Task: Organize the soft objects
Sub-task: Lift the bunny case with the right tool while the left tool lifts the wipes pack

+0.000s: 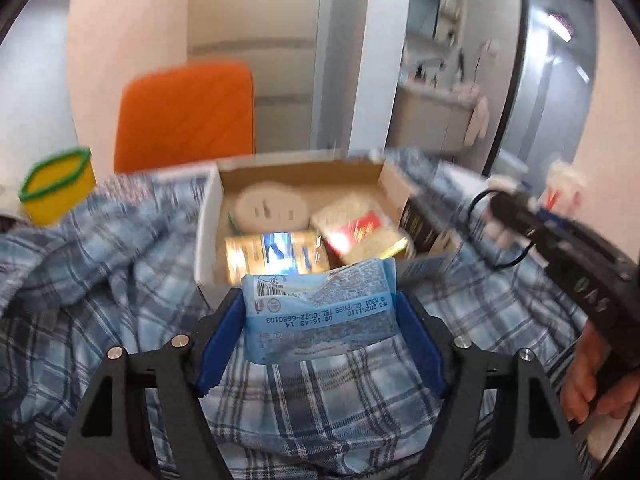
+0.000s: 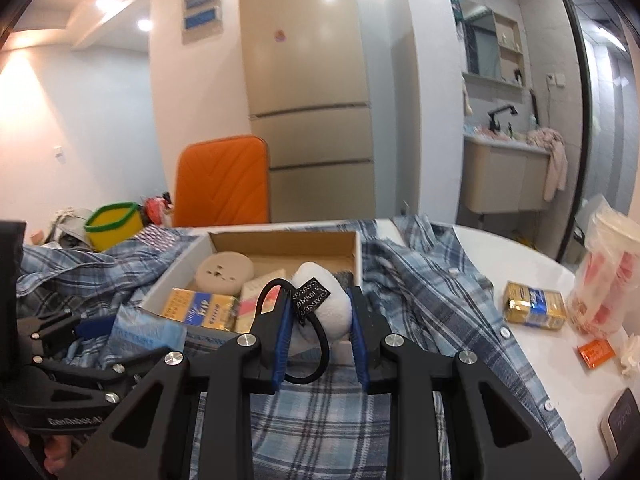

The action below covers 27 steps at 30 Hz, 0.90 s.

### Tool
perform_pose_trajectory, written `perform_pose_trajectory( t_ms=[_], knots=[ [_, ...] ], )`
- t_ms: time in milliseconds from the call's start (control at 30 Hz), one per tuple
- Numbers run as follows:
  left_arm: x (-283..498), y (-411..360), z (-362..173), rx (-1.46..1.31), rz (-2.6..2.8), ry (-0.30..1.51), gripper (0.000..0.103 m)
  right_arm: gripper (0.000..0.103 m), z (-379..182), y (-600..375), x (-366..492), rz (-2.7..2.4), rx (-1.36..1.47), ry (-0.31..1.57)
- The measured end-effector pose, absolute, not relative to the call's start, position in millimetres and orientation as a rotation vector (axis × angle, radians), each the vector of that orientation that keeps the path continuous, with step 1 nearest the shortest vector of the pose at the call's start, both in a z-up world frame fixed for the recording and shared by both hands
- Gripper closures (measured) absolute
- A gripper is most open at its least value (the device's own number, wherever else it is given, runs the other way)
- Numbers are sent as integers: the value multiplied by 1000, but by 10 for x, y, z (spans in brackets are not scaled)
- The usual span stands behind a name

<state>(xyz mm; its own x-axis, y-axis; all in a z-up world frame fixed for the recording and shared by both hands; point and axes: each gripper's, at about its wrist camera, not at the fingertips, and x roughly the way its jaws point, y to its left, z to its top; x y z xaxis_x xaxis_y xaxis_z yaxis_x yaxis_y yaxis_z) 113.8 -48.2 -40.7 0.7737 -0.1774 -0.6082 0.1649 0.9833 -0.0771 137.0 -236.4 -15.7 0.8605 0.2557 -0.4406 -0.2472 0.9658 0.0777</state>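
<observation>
My left gripper (image 1: 320, 312) is shut on a light blue tissue pack (image 1: 320, 308) and holds it just in front of the open cardboard box (image 1: 208, 216); the pack also shows in the right wrist view (image 2: 144, 332). My right gripper (image 2: 320, 320) is shut on a white fluffy pompom hair tie (image 2: 328, 304) with a black elastic loop and a black tag, held over the near edge of the box (image 2: 176, 276). The box holds a beige round sponge (image 2: 224, 270), a yellow-blue pack (image 2: 200, 308) and a red-labelled pack (image 1: 360, 232). The right gripper appears in the left wrist view (image 1: 504, 204).
A blue plaid shirt (image 2: 420, 292) covers the white table (image 2: 520, 264). A yellow-blue pack (image 2: 534, 305), a cup sleeve (image 2: 608, 272) and an orange sachet (image 2: 596, 352) lie right. A yellow tub with green rim (image 2: 114, 226) and an orange chair (image 2: 222, 180) stand behind.
</observation>
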Motion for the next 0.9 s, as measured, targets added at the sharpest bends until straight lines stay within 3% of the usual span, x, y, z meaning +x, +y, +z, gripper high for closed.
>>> perform_pose_trajectory(
  t_ms=[333, 667, 900],
  knots=[
    [588, -521, -3, 39, -158, 302, 28, 75, -27, -2214, 1075, 278, -49, 315],
    [406, -512, 237, 31, -141, 182, 28, 75, 101, -2204, 873, 263, -51, 221],
    [514, -517, 663, 37, -147, 129, 28, 75, 512, -2232, 882, 254, -10, 173]
  ],
)
